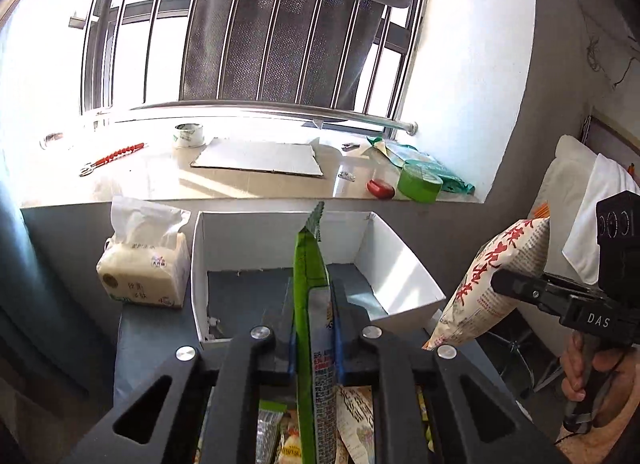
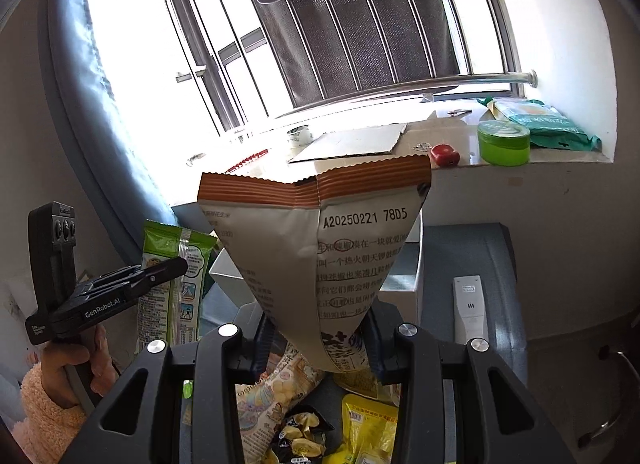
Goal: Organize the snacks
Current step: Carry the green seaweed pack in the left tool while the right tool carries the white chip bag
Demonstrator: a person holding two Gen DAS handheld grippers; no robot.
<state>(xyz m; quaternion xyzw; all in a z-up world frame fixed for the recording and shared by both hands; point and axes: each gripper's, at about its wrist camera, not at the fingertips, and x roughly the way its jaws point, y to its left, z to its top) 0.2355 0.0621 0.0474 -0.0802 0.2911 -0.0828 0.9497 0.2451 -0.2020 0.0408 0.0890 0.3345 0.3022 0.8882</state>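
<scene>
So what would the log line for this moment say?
left gripper: shut on green packet | right gripper: shut on white bag | white box: no snacks visible

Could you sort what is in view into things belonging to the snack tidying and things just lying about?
Job:
green snack packet, in left tool
white peanut bag, in right tool
white box
loose snacks

Lying about:
tissue pack
remote control
green tape roll
cardboard sheet
</scene>
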